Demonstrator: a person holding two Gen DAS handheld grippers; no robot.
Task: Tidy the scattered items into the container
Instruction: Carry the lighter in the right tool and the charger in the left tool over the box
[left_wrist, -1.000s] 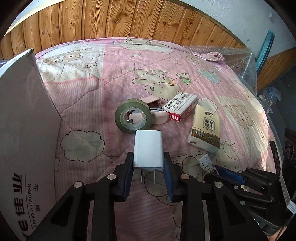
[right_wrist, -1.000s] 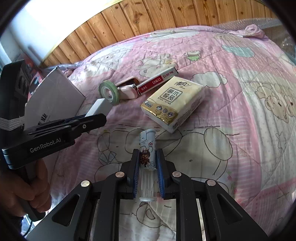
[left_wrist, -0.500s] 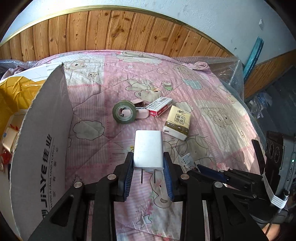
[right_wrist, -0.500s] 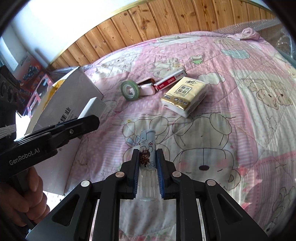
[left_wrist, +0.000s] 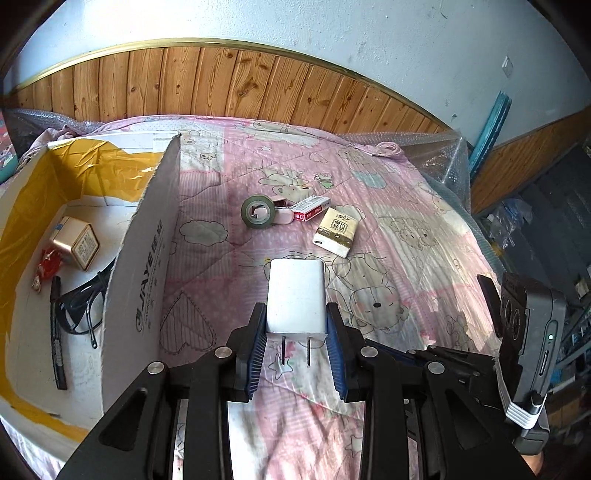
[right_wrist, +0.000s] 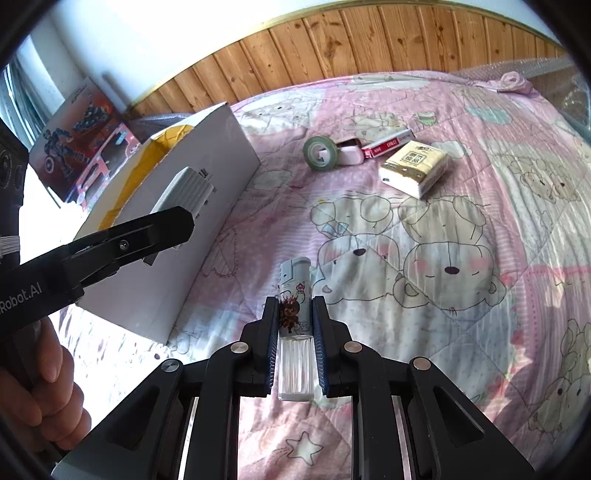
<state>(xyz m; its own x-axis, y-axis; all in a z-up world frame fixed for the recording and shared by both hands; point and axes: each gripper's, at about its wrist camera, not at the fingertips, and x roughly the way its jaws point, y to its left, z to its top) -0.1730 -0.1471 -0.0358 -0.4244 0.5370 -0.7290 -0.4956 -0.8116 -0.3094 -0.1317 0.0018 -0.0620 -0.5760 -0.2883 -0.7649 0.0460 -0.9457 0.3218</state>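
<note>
Both grippers have risen since the earlier frames, so the cardboard box (left_wrist: 147, 266), cut off before, now shows its open inside on the left side of the bed.

The left gripper (left_wrist: 295, 332) is clamped on a white charger (left_wrist: 297, 299), prongs pointing back toward the camera, held above the pink quilt (left_wrist: 406, 258) just right of the box wall. In the right wrist view the same charger (right_wrist: 186, 188) sits in front of the box wall, half hidden by the black finger.

The right gripper (right_wrist: 295, 321) is closed around a lighter (right_wrist: 293, 291) with a printed sleeve; its clear lower end lies between the pads and its top points away. The hand (right_wrist: 40, 387) on the left tool shows at the left edge, partly cut off.

Inside the box lie a gold tin (left_wrist: 77, 243), a red packet (left_wrist: 46, 266), a black pen (left_wrist: 57, 332) and dark glasses (left_wrist: 83, 302), partly hidden behind the near wall. Yellow tape lines the flaps.

Toward the middle of the bed, well apart from the box, a green tape roll (left_wrist: 258, 212) touches a pink item (left_wrist: 282, 214) that is mostly hidden behind it. Beside that lies a red and white carton (left_wrist: 310, 208), and nearer, a tissue pack (left_wrist: 337, 231). Their small print is not legible.
</note>
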